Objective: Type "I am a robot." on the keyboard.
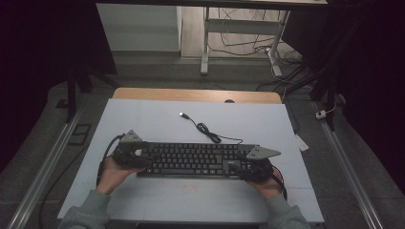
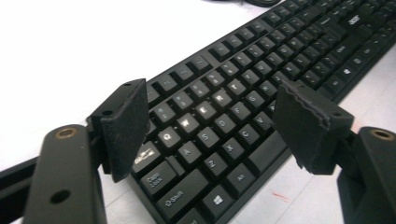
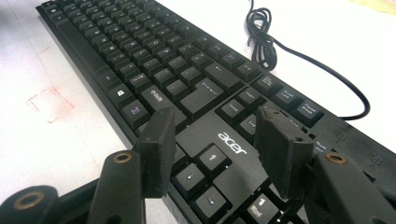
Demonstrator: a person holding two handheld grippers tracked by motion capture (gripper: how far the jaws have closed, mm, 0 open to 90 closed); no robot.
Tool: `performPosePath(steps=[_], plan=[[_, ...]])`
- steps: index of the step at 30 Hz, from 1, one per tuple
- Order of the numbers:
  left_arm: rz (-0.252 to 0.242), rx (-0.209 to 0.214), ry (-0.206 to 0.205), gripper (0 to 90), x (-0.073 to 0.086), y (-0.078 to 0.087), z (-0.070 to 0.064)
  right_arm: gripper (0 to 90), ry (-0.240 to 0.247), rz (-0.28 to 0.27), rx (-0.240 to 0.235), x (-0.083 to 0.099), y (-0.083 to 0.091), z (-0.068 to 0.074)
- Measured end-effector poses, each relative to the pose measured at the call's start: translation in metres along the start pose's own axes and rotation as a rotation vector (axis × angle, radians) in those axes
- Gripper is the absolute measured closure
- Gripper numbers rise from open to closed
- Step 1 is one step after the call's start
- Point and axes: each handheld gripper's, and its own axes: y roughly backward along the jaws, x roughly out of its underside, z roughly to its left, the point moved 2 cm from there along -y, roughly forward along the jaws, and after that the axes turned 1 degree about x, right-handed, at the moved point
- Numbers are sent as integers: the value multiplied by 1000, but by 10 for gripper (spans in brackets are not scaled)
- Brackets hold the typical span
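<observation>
High view showed a black keyboard [image 1: 196, 160] lying flat across the near middle of the white tabletop [image 1: 143, 119], its cable [image 1: 210, 131] trailing away toward the far side with the plug free. The left gripper [image 1: 136, 153] sat at the keyboard's left end and the right gripper [image 1: 248, 164] at its right end, each in a hand coming up from the near edge. In the left gripper view the jaws stood wide apart over the letter keys, one pad near the far-left edge and the other above the near rows, closed on nothing. In the right gripper view the jaws were likewise parted, straddling the arrow keys and the brand panel, gripping nothing. This looked like the approach to a two-handed pick-up of the keyboard, with no hold yet taken. The next move would likely call for each pair of jaws to settle across the keyboard's front and back edges and close evenly, so that it lifted level
</observation>
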Motion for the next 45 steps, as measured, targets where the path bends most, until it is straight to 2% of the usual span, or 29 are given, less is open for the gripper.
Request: performPosePath(steps=[4,6,12,17,21,22,32,45], plan=[[-20,89,-2,328,-3,-1,-9,485,10,8,-5,0,-2,1],[-24,105,-11,348,-5,-1,-13,485,11,7,-10,-1,-2,2],[6,124,-50,453,-5,-7,-23,485,8,6,-13,-2,-1,2],[64,121,-106,652,-4,-17,-32,483,5,6,-14,-1,-2,1],[89,140,-116,861,-1,-23,-35,482,5,8,-12,-1,-2,0],[99,143,-122,885,0,-24,-36,482,5,8,-12,-1,-2,0],[166,122,-163,888,6,-44,-43,480,4,12,-11,-1,-4,0],[185,107,-165,887,10,-52,-44,479,6,16,-9,0,-4,0]])
